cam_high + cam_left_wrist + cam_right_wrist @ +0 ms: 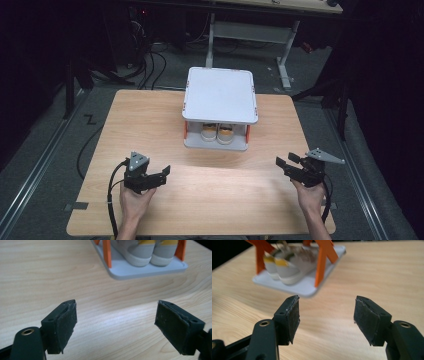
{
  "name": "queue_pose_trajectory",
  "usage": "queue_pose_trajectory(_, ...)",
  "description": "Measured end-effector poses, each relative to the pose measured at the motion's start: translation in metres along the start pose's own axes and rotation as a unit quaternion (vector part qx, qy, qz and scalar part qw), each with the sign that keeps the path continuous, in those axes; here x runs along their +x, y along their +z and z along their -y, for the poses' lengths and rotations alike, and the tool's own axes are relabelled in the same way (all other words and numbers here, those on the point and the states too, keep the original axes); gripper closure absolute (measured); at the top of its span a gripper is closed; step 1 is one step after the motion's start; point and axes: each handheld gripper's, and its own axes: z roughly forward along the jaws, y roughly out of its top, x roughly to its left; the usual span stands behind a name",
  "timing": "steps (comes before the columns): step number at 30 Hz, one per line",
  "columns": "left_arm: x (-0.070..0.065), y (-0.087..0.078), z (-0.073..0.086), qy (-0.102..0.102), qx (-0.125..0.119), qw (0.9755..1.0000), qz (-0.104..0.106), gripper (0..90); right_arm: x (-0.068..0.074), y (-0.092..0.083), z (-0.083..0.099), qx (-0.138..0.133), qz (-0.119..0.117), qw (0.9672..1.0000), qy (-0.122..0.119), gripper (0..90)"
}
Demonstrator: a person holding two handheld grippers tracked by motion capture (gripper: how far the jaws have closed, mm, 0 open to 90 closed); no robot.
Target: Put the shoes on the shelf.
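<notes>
While both grippers, left (165, 172) and right (282, 163), are hovering open-jawed and empty nearside of the rack (220, 95), the shoes (217, 133) are sitting on its lower shelf; reaching in looks next.

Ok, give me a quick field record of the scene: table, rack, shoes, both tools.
table: light wood
rack: white two-tier shelf with orange posts, at the table's far middle
shoes: pair on the lower tier, grey with yellow, heels toward the person
left tool: open, holds nothing, near side left
right tool: open, holds nothing, near side right
</notes>
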Motion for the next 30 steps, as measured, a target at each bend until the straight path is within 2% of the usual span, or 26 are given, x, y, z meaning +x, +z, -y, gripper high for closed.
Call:
queue_pose_trajectory(7, 0.006, 0.015, 0.010, 0.001, 0.031, 0.9993, -0.022, 18.4, -0.008, 0.017, 0.022, 0.036, 0.032, 0.9988, -0.003, 36.7)
queue_pose_trajectory(14, 0.014, 0.032, 0.014, 0.008, 0.058, 0.9972, -0.047, 19.6, -0.014, 0.033, 0.035, 0.063, 0.056, 0.9964, -0.008, 36.5)
queue_pose_trajectory(23, 0.022, 0.044, 0.018, -0.001, 0.069, 0.9952, -0.069, 20.1, -0.015, 0.045, 0.041, 0.077, 0.078, 0.9938, -0.017, 35.6)
queue_pose_trajectory(30, 0.022, 0.046, 0.020, 0.011, 0.074, 0.9941, -0.079, 20.1, -0.018, 0.047, 0.042, 0.087, 0.092, 0.9917, -0.019, 33.5)
